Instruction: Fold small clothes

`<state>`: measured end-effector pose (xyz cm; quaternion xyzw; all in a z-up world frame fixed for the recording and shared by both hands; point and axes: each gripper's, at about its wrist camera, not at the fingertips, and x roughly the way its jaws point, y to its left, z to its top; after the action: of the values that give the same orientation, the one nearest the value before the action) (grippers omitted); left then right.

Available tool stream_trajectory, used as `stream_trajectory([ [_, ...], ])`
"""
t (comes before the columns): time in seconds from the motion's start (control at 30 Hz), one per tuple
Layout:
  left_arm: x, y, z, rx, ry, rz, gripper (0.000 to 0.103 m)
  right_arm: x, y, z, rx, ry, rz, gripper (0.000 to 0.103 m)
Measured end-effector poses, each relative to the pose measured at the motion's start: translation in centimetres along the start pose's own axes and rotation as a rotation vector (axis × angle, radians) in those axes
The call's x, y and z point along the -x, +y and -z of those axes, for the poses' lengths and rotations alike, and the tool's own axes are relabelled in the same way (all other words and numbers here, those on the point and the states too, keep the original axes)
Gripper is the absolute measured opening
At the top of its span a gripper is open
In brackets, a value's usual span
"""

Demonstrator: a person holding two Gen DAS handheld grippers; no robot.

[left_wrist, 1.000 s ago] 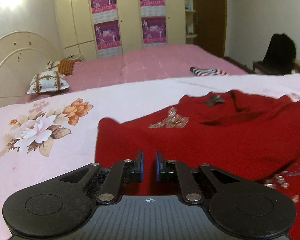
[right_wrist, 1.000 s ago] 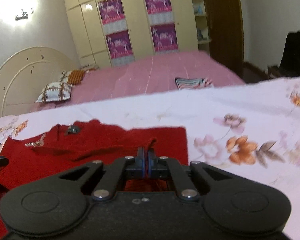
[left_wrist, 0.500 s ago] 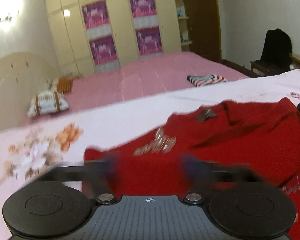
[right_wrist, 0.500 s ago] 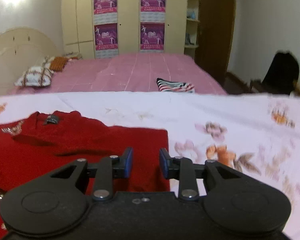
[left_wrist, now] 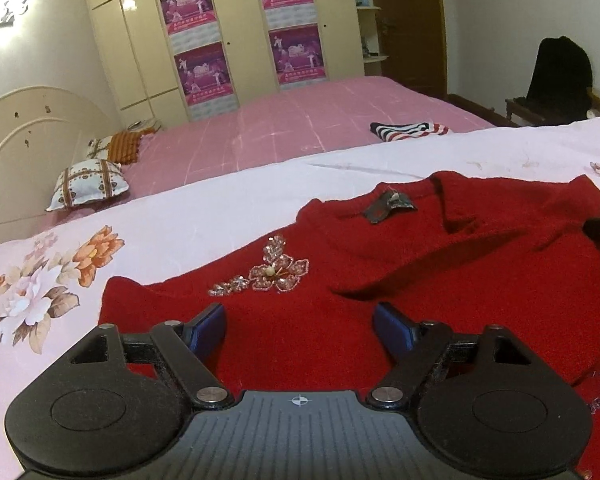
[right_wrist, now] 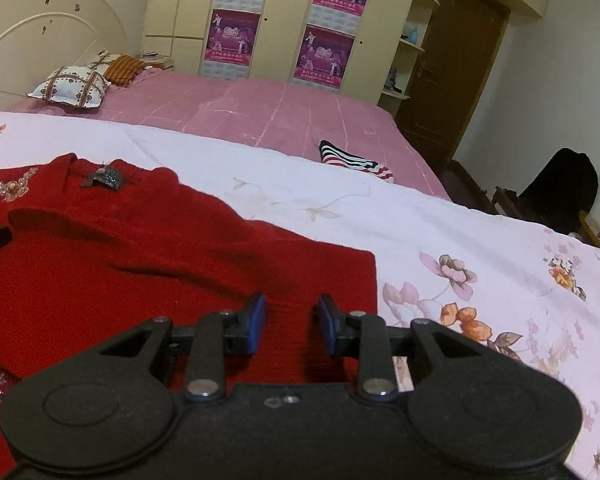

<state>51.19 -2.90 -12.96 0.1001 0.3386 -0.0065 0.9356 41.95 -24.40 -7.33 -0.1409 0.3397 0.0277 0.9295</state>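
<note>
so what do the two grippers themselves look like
Both look alike. The left gripper and right gripper each have a matte black body with two round discs, angled black link arms with silver pivot bolts, and blue pads on the fingers. The left has a ribbed centre plate with a small white crosshair mark. No cables or sleeves show.

Legible text: none you can read. The purple posters (left_wrist: 199,62) on the wardrobe doors (left_wrist: 244,28) carry lines of lettering, too small and blurred to make out. The red sweater's neck label (left_wrist: 388,209) shows nothing readable.
</note>
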Motion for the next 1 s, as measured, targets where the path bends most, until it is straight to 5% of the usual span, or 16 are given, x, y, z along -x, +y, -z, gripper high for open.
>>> stream_trajectory([
  [0.17, 3.0, 0.9, -0.3, 0.026, -0.059, -0.005, 0.081, 1.5, 0.1, -0.4, 0.007, -0.029, 0.008, 0.031],
  [0.37, 1.9, -1.1, 1.4, -0.001, 0.029, 0.005, 0.082, 3.6, 2.3, 0.2, 0.030, -0.037, -0.095, 0.036],
  [1.0, 5.2, -0.6, 2.6, -0.004, 0.030, -0.061, 0.082, 4.1, 2.9, 2.2, 0.055, 0.016, -0.092, 0.037],
])
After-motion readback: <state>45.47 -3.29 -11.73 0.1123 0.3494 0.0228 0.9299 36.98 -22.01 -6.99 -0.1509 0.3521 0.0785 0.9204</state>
